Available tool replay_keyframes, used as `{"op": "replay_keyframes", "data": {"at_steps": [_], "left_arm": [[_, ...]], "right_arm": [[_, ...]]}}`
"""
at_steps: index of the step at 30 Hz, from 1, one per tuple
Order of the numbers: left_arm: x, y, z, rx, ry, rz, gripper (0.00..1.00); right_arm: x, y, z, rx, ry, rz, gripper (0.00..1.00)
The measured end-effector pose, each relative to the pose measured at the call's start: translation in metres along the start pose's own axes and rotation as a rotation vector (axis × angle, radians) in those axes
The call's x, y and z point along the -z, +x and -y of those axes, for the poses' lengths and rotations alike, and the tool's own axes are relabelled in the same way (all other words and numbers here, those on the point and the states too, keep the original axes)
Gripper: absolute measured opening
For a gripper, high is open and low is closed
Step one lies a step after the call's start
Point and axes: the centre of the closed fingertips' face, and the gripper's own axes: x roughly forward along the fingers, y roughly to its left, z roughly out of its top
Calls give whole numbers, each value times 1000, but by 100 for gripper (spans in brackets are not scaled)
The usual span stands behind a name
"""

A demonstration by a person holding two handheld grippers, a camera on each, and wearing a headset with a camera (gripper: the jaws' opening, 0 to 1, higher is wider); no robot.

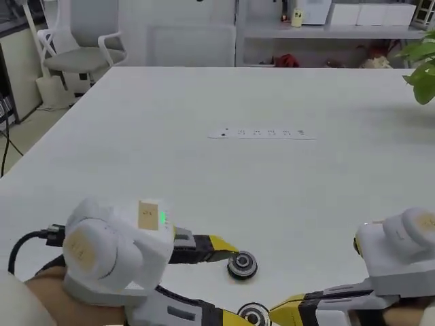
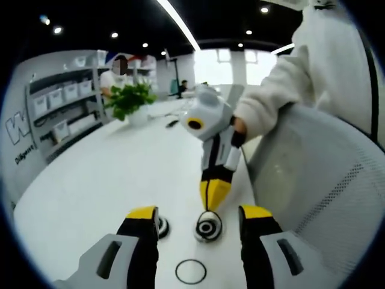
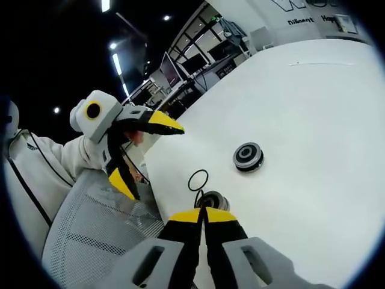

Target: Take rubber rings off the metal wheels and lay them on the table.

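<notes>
White table (image 1: 204, 176), far plant (image 2: 129, 99), chair (image 1: 85, 41) (rubber ring (image 2: 190, 271) loose)

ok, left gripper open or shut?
Open. The left gripper has its jaws wide apart, with a loose rubber ring lying between them.

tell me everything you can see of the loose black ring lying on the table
The loose ring is a thin black hoop, rubber by its look, round and unstretched. It lies flat on the white table, near the table's edge. In the left gripper view it sits between the jaws of the open left gripper and touches neither. The nearest metal wheel is just beyond it, apart. Nothing holds it or rests on it.
</notes>
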Motion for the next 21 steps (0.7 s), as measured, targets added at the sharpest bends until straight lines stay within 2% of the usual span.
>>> {"op": "replay_keyframes", "data": {"at_steps": [6, 10, 14, 21], "left_arm": [[-13, -23, -1, -37, 30, 26, 66], [-17, -37, -1, -59, 38, 30, 72], [-14, -48, -2, -91, 29, 27, 77], [1, -69, -8, -161, -8, 17, 83]], "right_arm": [[-2, -5, -5, 3, -38, -12, 0], [-4, -10, -10, 0, -52, -14, 0], [-7, -15, -14, 7, -65, -10, 0], [-12, -26, -20, 12, -77, 4, 0]]}}
